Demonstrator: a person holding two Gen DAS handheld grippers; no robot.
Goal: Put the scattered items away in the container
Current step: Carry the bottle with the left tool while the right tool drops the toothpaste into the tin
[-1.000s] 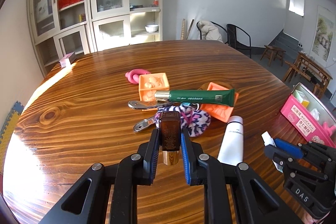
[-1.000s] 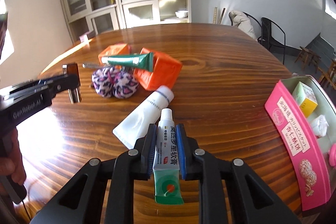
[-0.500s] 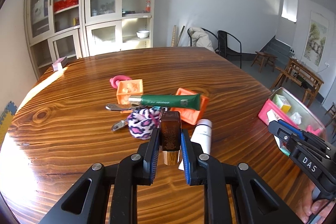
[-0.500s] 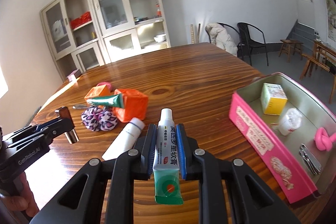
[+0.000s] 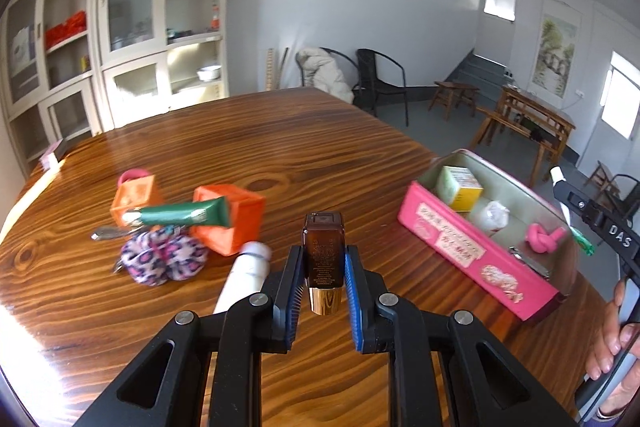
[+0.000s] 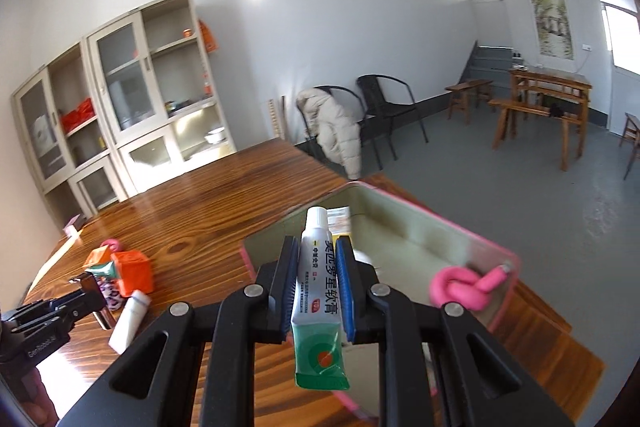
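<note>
Tin (image 6: 476, 239) sits under the right tool (image 6: 317, 267), which pinches an ointment tube (image 6: 318, 291); left tool (image 5: 323, 263) clamps a brown bottle (image 5: 323, 247). Releasing high could bounce the tube out.

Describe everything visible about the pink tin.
The pink tin is a shallow rectangular box, open-topped, with printed labels outside and a pale metallic lining. It sits on the wooden table near its edge. Inside lie a yellow box, a white wad, a pink knot and something metal, unclear.
</note>
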